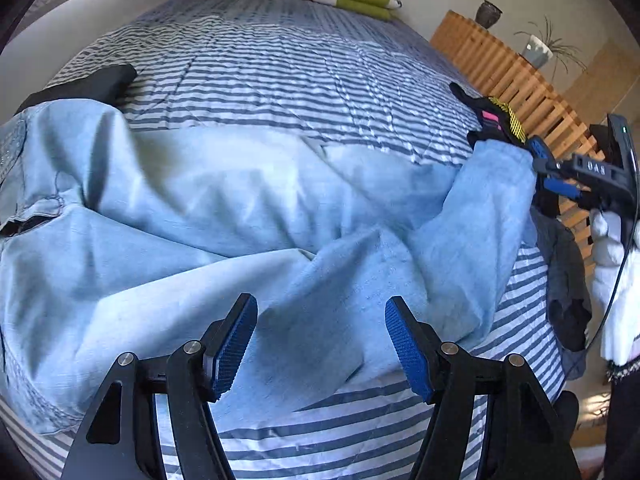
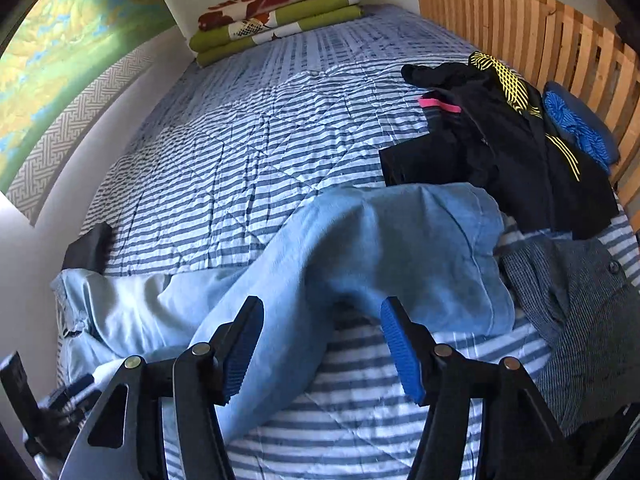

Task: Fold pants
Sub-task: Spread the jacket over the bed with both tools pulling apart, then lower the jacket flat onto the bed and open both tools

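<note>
Light blue pants [image 1: 208, 208] lie rumpled across the striped bed, waist and pocket to the left, leg ends bunched at the right [image 2: 432, 240]. My left gripper [image 1: 320, 348] hovers open just above the near leg, with cloth below the gap and its blue pads free of it. My right gripper [image 2: 322, 352] is open too, over the near edge of the leg ends, with nothing pinched. In the left wrist view the right gripper [image 1: 554, 172] shows at the far right beside the leg ends, held by a white-gloved hand [image 1: 608, 240]. The left gripper's body [image 2: 44, 412] shows at the lower left of the right wrist view.
The striped bedcover [image 1: 280, 72] stretches away to folded green and red blankets [image 2: 276, 16]. A black garment pile with yellow and pink trim [image 2: 500, 128] and a grey striped shirt [image 2: 580, 292] lie at the right by a wooden slatted rail [image 2: 532, 28]. A black folded item [image 1: 96, 84] sits far left.
</note>
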Demonstrator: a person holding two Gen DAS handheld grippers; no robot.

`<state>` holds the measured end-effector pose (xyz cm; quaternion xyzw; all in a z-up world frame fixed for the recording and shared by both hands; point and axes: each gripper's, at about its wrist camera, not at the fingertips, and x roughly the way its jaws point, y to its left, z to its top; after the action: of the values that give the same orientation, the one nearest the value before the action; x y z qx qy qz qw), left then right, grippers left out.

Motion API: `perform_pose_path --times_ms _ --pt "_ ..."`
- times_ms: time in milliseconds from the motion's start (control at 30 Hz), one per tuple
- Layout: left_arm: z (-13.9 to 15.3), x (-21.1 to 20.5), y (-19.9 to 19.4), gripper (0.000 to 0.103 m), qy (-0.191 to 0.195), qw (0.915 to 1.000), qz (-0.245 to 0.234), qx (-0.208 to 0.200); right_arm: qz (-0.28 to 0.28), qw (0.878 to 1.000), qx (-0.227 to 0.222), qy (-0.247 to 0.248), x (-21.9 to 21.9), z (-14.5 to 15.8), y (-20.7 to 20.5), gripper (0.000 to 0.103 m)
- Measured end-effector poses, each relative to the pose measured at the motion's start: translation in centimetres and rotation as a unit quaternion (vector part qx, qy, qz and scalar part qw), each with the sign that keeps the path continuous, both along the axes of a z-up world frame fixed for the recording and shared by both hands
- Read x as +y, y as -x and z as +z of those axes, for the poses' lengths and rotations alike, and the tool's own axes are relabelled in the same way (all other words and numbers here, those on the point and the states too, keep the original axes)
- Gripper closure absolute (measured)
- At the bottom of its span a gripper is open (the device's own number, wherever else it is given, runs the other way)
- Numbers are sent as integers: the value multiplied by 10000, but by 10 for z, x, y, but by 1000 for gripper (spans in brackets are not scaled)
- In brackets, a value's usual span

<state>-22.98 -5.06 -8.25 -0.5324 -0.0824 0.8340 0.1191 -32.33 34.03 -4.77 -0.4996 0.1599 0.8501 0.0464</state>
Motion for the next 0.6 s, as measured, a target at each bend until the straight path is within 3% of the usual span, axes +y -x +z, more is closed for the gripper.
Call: perform_pose_path --times_ms 33,67,100,133,167,300,400,467,533,600 --pt "-7 6 2 34 162 9999 23 -11 -7 10000 -57 -53 -3 -6 10 46" --pt "-12 10 3 43 226 9997 50 -32 -11 9999 -116 -49 -4 -13 17 46" --pt "-18 13 5 54 201 9998 25 -86 -1 9999 -166 -13 -5 -20 21 54" --pt "-21 15 5 83 226 9996 11 -142 30 9998 -218 41 -5 -26 23 66" --pt "-22 16 4 95 318 9994 23 -130 95 9995 -291 119 -5 -30 23 92" --pt "-9 17 -12 100 473 9986 -172 137 303 9993 8 -196 -5 -17 -14 96" --pt "11 9 -52 101 319 9982 -258 430 464 9977 404 -298 7 -4 -73 96" --pt "15 8 -84 101 124 9978 -373 534 421 9980 416 -215 19 -13 -122 95" --pt "7 13 -117 100 46 9973 -561 475 317 9995 -50 -59 31 -42 -167 91" --pt "-10 23 -144 99 284 9960 -782 319 330 9967 -731 -118 35 -76 -200 79"
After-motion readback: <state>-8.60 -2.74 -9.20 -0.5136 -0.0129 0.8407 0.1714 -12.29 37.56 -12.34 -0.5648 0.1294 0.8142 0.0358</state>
